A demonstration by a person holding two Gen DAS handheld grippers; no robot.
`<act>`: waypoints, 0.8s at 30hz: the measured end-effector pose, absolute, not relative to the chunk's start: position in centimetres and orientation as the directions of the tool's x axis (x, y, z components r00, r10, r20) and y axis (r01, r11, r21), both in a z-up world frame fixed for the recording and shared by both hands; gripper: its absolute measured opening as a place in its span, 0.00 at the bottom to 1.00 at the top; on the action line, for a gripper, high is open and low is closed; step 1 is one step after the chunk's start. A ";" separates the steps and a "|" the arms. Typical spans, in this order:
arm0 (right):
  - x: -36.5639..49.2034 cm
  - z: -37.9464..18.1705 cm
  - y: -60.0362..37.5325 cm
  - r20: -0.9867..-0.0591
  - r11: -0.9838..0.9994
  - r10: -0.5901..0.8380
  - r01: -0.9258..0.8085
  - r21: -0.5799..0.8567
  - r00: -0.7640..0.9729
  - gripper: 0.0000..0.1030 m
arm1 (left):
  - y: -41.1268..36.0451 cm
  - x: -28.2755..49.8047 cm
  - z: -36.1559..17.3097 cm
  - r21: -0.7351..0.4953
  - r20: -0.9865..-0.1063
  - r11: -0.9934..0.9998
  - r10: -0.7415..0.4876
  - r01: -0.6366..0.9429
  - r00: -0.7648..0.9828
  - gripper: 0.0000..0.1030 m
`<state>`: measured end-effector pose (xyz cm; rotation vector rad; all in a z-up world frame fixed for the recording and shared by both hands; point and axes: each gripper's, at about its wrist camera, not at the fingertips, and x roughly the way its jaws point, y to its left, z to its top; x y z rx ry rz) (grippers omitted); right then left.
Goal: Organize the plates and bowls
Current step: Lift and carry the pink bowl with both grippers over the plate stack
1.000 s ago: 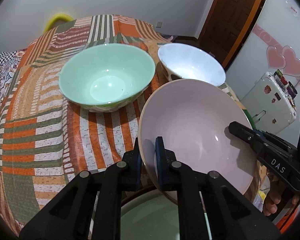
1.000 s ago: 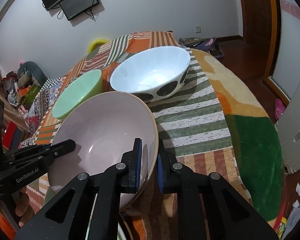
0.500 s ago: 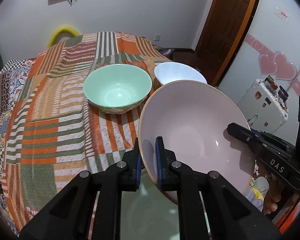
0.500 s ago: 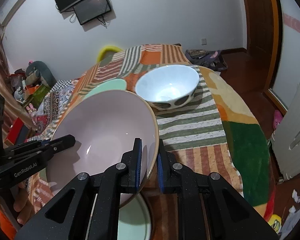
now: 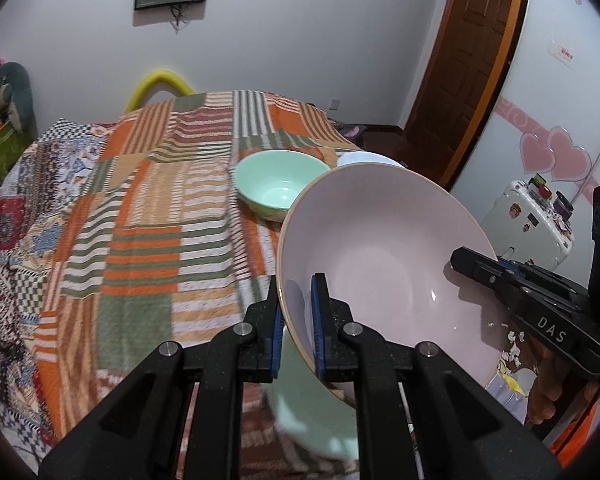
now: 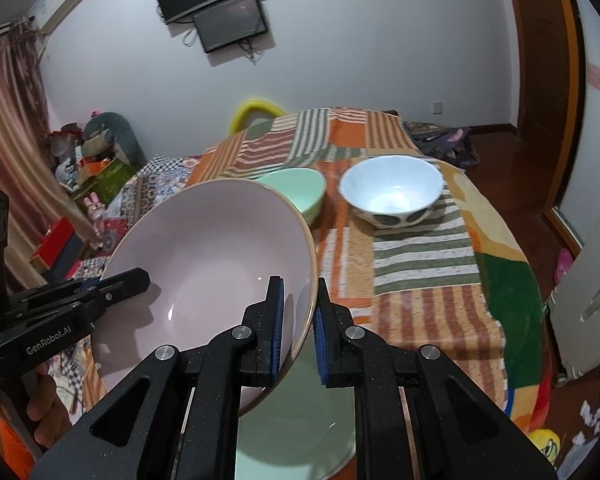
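A large pink bowl [image 5: 384, 264] is held in the air by both grippers, tilted. My left gripper [image 5: 296, 320] is shut on its near-left rim. My right gripper [image 6: 298, 320] is shut on the opposite rim of the pink bowl [image 6: 204, 264]. The right gripper also shows in the left wrist view [image 5: 476, 268], and the left one in the right wrist view [image 6: 136, 280]. Below the pink bowl lies a pale green dish [image 6: 300, 432], partly hidden. A mint green bowl [image 5: 280, 184] and a white bowl with dark spots [image 6: 392, 190] stand further back on the striped cloth.
The table [image 5: 140, 240] is covered with a striped orange and green cloth. A yellow chair back [image 5: 160, 84] stands behind it. A white suitcase [image 5: 528, 220] stands on the floor at the right, near a wooden door [image 5: 472, 60].
Both grippers have lifted the pink bowl up and back toward me. The mint and white bowls now look smaller and farther away. The green dish underneath shows more.
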<state>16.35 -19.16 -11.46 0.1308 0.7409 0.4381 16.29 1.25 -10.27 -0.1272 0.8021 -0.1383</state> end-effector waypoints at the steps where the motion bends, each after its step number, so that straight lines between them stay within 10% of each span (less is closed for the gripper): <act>1: 15.9 -11.5 -18.8 -0.621 0.898 0.439 -0.351 0.267 0.649 0.12 | 1.7 15.7 -10.1 -0.164 -0.704 0.984 -0.164 0.066 0.691 0.11; 24: 14.1 -15.9 -7.3 -0.691 0.810 0.543 -0.514 0.282 0.477 0.12 | 12.9 10.1 -15.3 -0.162 -0.793 0.973 -0.029 -0.165 0.609 0.11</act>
